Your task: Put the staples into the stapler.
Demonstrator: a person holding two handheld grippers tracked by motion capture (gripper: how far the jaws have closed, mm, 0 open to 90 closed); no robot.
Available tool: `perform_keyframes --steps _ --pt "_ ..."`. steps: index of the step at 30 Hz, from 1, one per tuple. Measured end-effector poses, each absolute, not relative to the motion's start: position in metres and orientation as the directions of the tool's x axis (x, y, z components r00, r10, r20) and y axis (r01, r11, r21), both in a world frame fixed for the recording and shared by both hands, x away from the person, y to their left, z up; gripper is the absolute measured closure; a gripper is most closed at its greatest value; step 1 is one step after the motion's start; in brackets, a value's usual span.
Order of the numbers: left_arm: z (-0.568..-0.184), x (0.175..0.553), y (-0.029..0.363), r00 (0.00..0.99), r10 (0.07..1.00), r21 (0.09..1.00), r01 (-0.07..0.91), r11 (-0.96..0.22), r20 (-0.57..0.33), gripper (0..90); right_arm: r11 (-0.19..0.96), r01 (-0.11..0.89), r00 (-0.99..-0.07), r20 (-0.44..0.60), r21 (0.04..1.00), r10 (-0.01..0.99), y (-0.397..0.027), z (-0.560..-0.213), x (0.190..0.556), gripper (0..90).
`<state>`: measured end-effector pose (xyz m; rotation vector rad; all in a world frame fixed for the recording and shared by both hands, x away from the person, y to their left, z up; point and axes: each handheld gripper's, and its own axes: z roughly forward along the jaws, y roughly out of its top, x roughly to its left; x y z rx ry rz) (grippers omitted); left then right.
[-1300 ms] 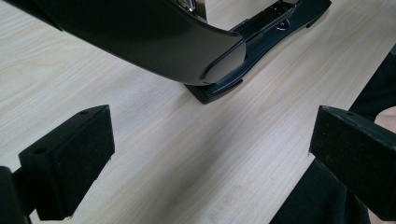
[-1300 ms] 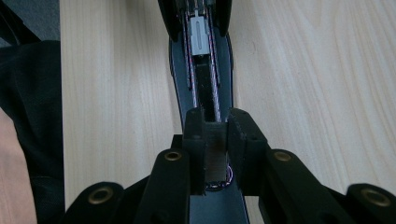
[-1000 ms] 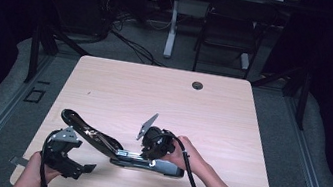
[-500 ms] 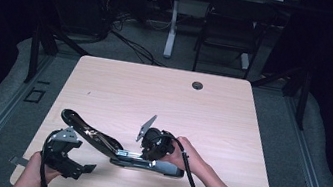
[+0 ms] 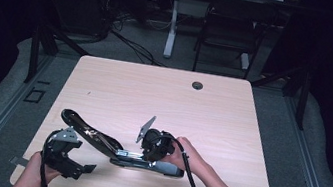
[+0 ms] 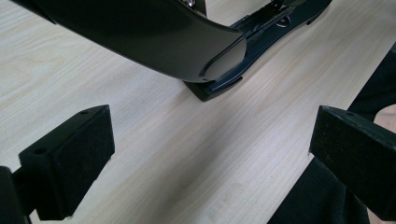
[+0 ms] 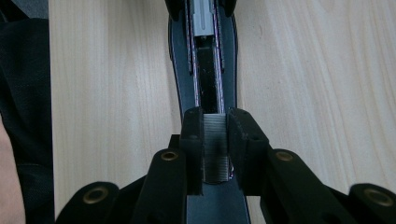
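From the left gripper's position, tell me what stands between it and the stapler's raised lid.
Nothing visible. The left gripper stands open, with bare table between its jaws and the lid of the open stapler just ahead. The right gripper is clamped on a strip of staples at the stapler's far end.

Left tool (image 5: 73, 166) sits at near left, held by left hand (image 5: 33, 173), jaws spread wide apart, nothing between them. Right tool (image 5: 142, 153) at near centre, held by right hand (image 5: 184, 154), forearm coming in from near right; jaws closed tight on a strip of staples (image 7: 215, 148), pointing left.
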<state>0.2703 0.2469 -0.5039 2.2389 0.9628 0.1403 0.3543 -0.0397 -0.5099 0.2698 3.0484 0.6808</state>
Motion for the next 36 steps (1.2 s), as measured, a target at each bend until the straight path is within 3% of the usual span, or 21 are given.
perform_keyframes --steps 13,24,29,30,36 --pt "-0.504 0.27 0.247 0.717 0.678 0.632 0.603 -0.487 -0.162 0.0 0.897 0.165 -0.986 0.035 0.411 0.165 -0.04 -0.512 0.354 73.7" --pt "-0.502 0.27 0.249 0.707 0.69 0.643 0.602 -0.474 -0.154 0.0 0.836 0.221 -0.974 0.079 0.502 0.21 -0.053 -0.503 0.359 52.8" --pt "-0.502 0.27 0.249 0.703 0.694 0.644 0.605 -0.469 -0.155 0.0 0.825 0.256 -0.965 0.089 0.504 0.245 -0.061 -0.501 0.361 42.2" --pt "-0.502 0.27 0.249 0.704 0.692 0.641 0.606 -0.471 -0.157 0.0 0.818 0.271 -0.962 0.106 0.507 0.253 -0.065 -0.502 0.362 36.5" --pt "-0.501 0.269 0.25 0.701 0.694 0.656 0.602 -0.456 -0.162 0.0 0.804 0.296 -0.954 0.128 0.515 0.27 -0.076 -0.5 0.362 28.3"
